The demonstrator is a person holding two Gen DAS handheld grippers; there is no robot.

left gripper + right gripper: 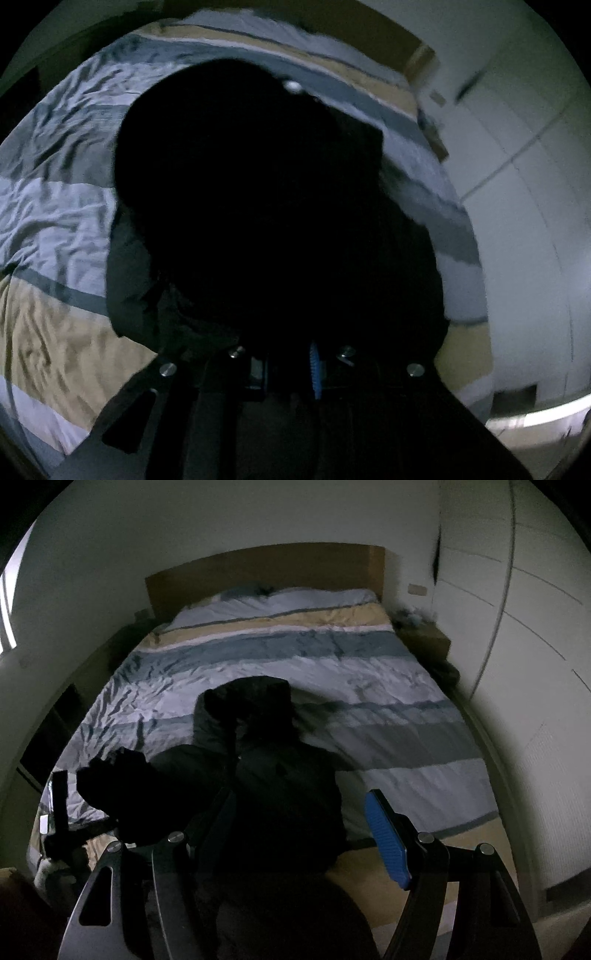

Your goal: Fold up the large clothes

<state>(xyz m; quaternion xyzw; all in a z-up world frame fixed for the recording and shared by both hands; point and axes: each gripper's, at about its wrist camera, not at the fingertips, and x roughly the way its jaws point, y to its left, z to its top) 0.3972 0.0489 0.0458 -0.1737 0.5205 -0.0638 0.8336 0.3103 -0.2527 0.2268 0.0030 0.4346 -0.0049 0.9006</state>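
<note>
A black hooded jacket (280, 768) lies on the bed, hood (255, 698) toward the headboard. My right gripper (299, 805) hovers over its lower body, open, with the blue pad (386, 838) to the right and nothing between the fingers. At the left edge of the right wrist view, my left gripper (59, 805) holds the jacket's sleeve (110, 775) raised off the duvet. In the left wrist view the jacket (258, 184) fills the middle as a dark mass. It hides most of the left gripper (291, 365), whose jaws stand close together on the fabric.
The bed carries a striped duvet (332, 657) in white, grey-blue and tan, with a wooden headboard (258, 568) behind. A nightstand (424, 638) and white wardrobe doors (517, 627) stand to the right. The room is dim.
</note>
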